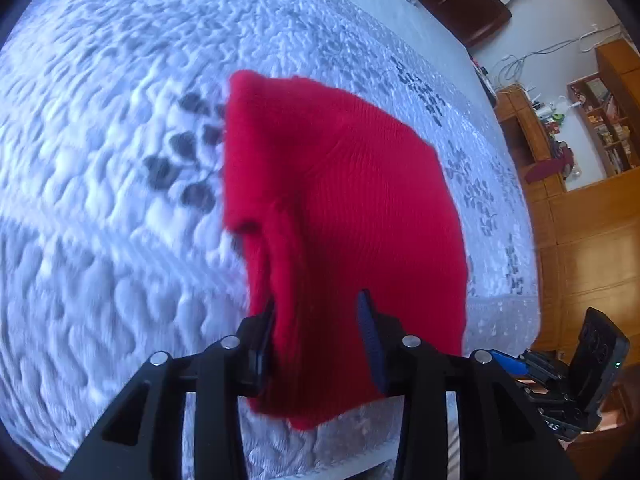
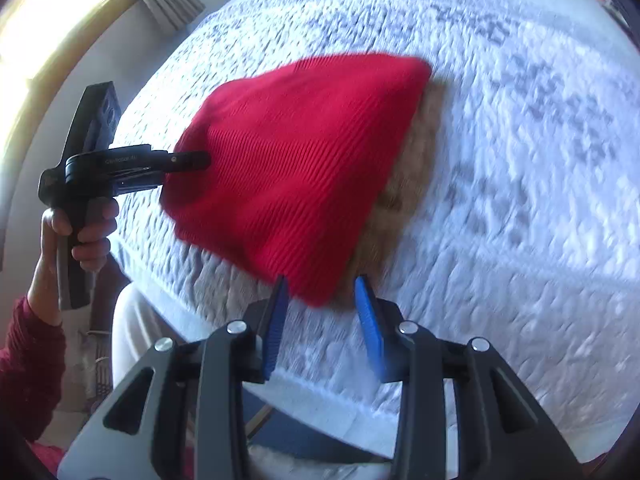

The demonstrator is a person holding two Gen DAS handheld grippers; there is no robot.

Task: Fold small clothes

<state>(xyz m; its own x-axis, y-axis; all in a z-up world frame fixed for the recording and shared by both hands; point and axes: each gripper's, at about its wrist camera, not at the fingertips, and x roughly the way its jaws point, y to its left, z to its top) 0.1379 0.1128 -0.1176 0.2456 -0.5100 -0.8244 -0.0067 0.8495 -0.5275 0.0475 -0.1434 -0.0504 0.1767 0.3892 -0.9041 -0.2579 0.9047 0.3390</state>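
The left gripper, jaws parted around a bunched edge of the red knit garment, and the right gripper, jaws open at its corner, seem mid-fold over the bed; next, probably lay it flat.

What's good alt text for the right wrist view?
A red knit garment lies on a white quilted bed, partly covering a tan garment. The left gripper reaches into its left edge; the right gripper, jaws open, sits at its near corner.
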